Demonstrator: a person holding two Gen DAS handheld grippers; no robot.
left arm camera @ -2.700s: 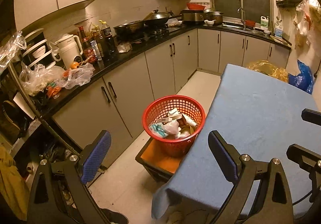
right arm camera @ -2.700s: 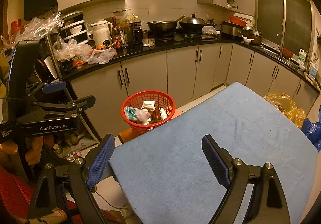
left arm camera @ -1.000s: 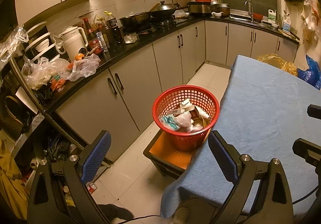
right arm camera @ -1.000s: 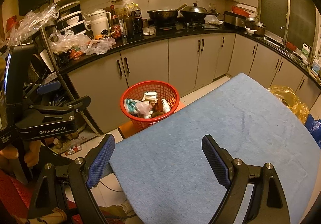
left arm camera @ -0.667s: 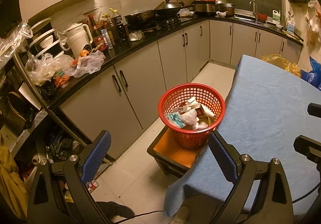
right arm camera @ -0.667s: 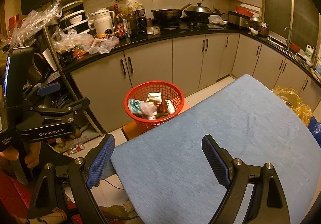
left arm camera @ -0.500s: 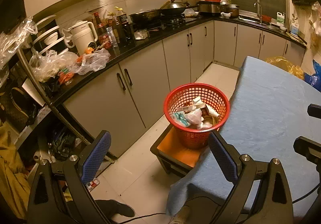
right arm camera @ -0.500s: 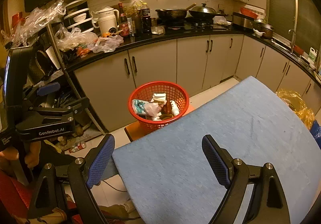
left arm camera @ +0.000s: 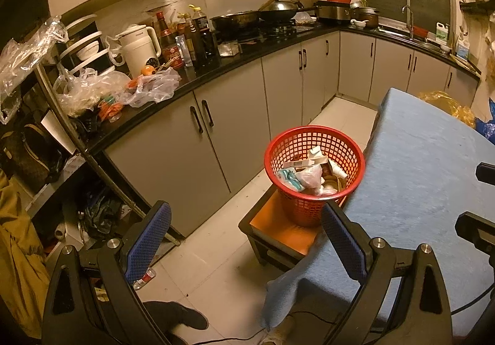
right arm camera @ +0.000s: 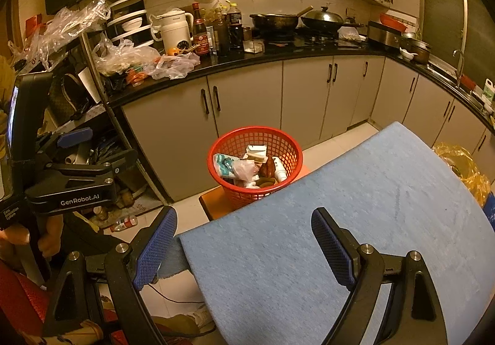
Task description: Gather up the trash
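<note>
I'm holding both tools, left tool (left arm camera: 246,239) and right tool (right arm camera: 244,247), wide open and empty; bumping the full red plastic mesh basket (right arm camera: 254,162) risks spilling it

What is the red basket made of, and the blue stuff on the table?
The red basket looks like moulded plastic: shiny, with an open grid of holes. The blue table cover looks like soft matte cloth, maybe towelling: fuzzy, and drooping over the edge.

Bare blue table (right arm camera: 355,221), open floor (left arm camera: 216,252) beside red basket (left arm camera: 312,159), cabinets (left arm camera: 235,116) seemingly close behind
</note>
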